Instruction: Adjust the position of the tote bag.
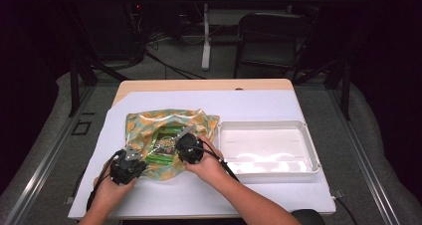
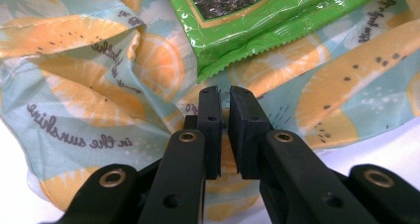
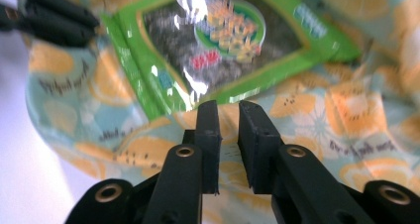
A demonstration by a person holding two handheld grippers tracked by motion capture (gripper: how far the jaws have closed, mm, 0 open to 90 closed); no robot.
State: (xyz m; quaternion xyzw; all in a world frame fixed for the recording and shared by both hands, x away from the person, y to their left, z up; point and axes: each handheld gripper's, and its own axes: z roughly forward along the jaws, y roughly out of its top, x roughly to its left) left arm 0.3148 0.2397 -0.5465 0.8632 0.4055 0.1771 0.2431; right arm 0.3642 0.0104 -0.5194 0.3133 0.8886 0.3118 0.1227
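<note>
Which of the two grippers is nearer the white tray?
The right gripper, over the green snack packet on the citrus-print bag, lies nearer the white tray. The left gripper sits at the bag's opposite, near-left edge.

Surface (image 1: 278,103): white sheet over a wooden top.
Cloth bag (image 1: 144,123): orange-printed, crumpled, left of centre.
Green packet (image 1: 164,148): lying on the bag.
Left claw (image 1: 130,153): at the bag's near edge.
Right claw (image 1: 185,134): over the packet.
Tray (image 1: 311,150): white, right of the bag.
</note>
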